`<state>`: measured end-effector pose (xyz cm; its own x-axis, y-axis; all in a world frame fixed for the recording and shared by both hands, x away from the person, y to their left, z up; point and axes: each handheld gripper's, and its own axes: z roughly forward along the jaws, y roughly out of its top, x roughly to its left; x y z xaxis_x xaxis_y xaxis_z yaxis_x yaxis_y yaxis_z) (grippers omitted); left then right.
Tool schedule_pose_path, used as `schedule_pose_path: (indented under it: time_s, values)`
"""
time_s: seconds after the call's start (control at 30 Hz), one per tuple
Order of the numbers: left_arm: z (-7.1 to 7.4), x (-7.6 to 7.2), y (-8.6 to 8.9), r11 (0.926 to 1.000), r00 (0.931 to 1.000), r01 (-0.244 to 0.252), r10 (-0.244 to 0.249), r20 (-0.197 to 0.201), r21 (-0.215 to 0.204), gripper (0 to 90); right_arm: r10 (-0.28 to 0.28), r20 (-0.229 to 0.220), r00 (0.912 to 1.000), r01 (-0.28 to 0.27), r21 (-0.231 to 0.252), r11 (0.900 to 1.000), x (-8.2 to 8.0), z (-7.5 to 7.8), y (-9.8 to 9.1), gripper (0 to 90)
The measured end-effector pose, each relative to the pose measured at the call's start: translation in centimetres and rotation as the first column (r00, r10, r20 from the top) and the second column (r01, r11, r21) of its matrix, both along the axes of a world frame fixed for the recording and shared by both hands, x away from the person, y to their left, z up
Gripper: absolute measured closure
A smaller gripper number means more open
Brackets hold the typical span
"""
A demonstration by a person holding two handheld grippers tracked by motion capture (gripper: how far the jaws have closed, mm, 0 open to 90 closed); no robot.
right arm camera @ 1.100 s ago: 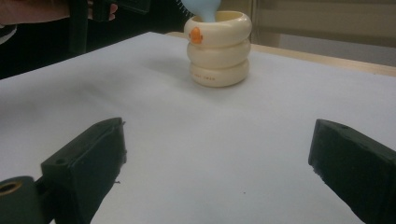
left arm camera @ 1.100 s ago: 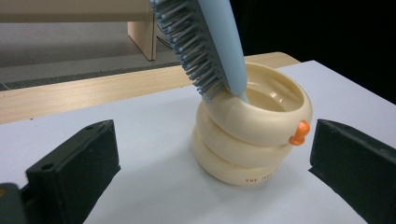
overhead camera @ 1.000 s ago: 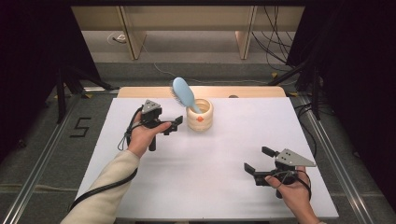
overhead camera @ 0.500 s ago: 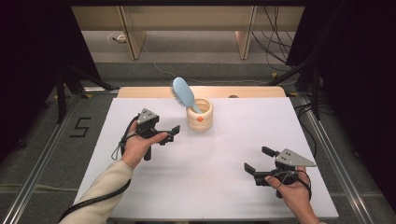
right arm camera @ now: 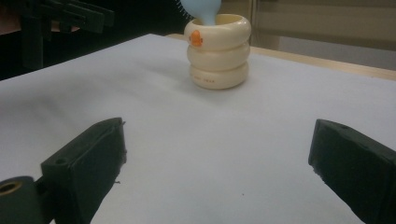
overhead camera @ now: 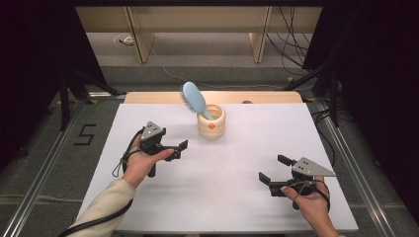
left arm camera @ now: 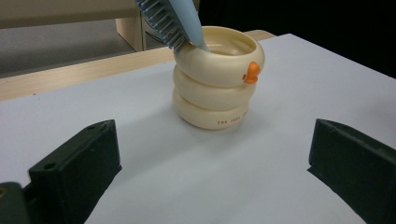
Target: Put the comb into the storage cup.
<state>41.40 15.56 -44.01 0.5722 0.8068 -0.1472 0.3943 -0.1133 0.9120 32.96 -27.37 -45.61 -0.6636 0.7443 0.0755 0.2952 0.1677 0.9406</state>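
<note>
A rectangular table with a plain white top stands on a grey floor, a strip of pale wood showing along its far edge. One thing stands directly on it: a cream-coloured cup shaped like three stacked rings, with a small orange mark on its upper ring, upright near the middle of the far edge. A light blue hairbrush stands handle-down inside the cup, its head leaning to the left.

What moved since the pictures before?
The left gripper drew back from the cup toward the person, jaws open and holding nothing. The right gripper stayed put, open. The brush stayed leaning in the cup.
</note>
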Motion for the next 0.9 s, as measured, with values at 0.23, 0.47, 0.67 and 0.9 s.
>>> schedule_pose_path:
  time_s: [0.23,0.47,0.67,0.9]
  values:
    - [-0.4,-1.4,0.5,0.9998,0.9997,0.015,-0.015,-0.017,-0.013,1.9,0.002,-0.001,1.0,-0.002,-0.002,1.0,0.0,0.0,0.0,5.1]
    - [-0.8,-2.1,0.9,0.9994,0.9998,0.019,-0.019,-0.004,0.028,2.0,0.002,0.0,1.0,-0.002,-0.003,1.0,0.0,0.0,0.1,5.1]
    - [-1.2,-2.8,1.1,0.998,0.9996,0.029,-0.029,0.004,0.056,2.4,0.001,-0.002,1.0,-0.001,-0.001,1.0,0.0,0.0,0.0,5.1]
    - [-1.5,-3.8,1.5,0.9971,0.9991,0.039,-0.04,0.011,0.065,3.1,0.002,-0.002,1.0,-0.002,-0.005,1.0,0.0,0.0,0.1,5.1]
